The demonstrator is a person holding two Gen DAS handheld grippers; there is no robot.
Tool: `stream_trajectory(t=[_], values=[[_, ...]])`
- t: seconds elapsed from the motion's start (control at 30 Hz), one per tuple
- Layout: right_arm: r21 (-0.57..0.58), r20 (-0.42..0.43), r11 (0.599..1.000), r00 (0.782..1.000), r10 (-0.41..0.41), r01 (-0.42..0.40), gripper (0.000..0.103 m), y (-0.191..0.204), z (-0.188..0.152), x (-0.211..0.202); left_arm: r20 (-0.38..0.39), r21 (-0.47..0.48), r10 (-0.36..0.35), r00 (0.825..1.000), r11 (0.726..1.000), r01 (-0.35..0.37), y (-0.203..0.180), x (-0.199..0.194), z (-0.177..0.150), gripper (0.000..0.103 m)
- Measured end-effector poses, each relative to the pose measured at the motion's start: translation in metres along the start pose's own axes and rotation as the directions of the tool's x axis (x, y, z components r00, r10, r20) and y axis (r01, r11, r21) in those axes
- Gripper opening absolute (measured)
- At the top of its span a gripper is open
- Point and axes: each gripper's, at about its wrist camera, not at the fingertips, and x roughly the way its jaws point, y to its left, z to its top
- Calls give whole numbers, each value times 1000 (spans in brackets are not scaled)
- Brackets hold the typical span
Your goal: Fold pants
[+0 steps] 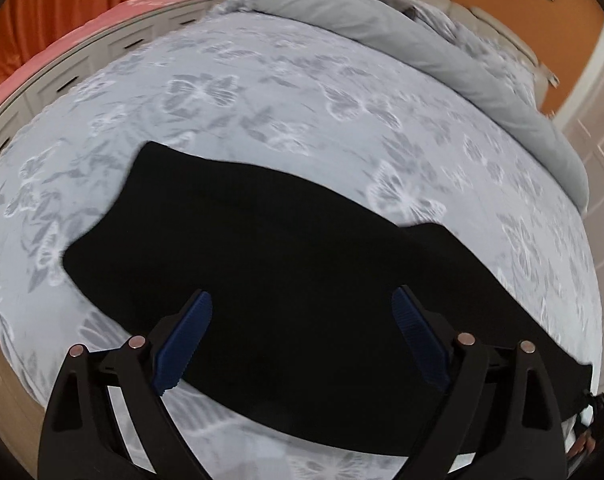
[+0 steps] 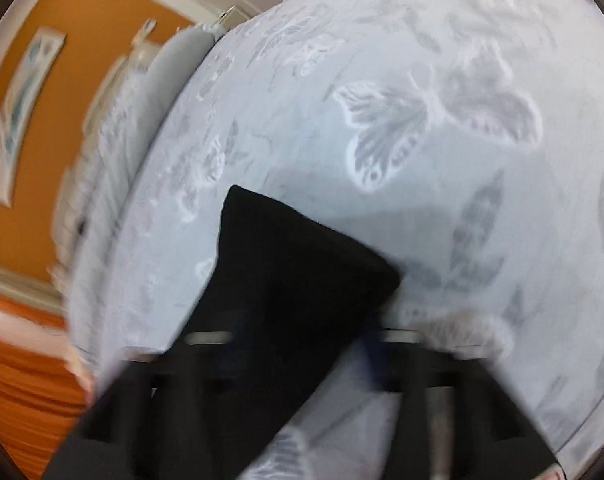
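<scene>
Your left gripper (image 1: 302, 312) hangs over the black fabric pants (image 1: 262, 280) with its blue ribbed pads (image 1: 184, 344) spread wide apart, nothing between them. Those pants lie flat on the pale grey bedspread with white butterfly print (image 1: 262, 92), a broad dark shape running from about 10 o'clock down to 4 o'clock in the left wrist view, with a second layer's edge showing near 3 o'clock. The cloth is so dark that seams, waistband and folds cannot be made out.

Your right gripper (image 2: 302, 344) is smeared by motion blur; black cloth (image 2: 298, 272) fills the space where its fingers should be, so you cannot tell whether it is clamped or apart. In that view one squared end of the pants points toward 12 o'clock, apparently raised above the bedspread (image 2: 421, 60), while the rest runs off the frame at 7 o'clock. A folded grey quilt (image 1: 421, 40) lies along the bed's far edge at 1 o'clock.
</scene>
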Motion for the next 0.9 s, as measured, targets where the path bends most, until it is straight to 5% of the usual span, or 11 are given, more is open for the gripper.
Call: stream_trajectory(t=[0.1,0.23,0.4,0.6,0.9], values=[[-115,65,992,997,-37,45,11,31,-6,-11,-11,49,12,1000,999,-11,-20,7,-8,90],[-356,154,934,988,29,28,10,99,-35,-42,14,97,36,999,995,-37,-34,6,-11,90],[-552,80,830,986,147,-79,10,167,-90,-51,43,107,44,998,993,-48,-35,2,-10,90],[-748,-71,637,978,198,-184,10,242,-178,-28,-6,47,31,1000,998,-30,-16,8,-5,90],[-920,-224,328,975,14,-216,10,284,-325,33,0,-6,51,999,999,-51,22,0,3,90]])
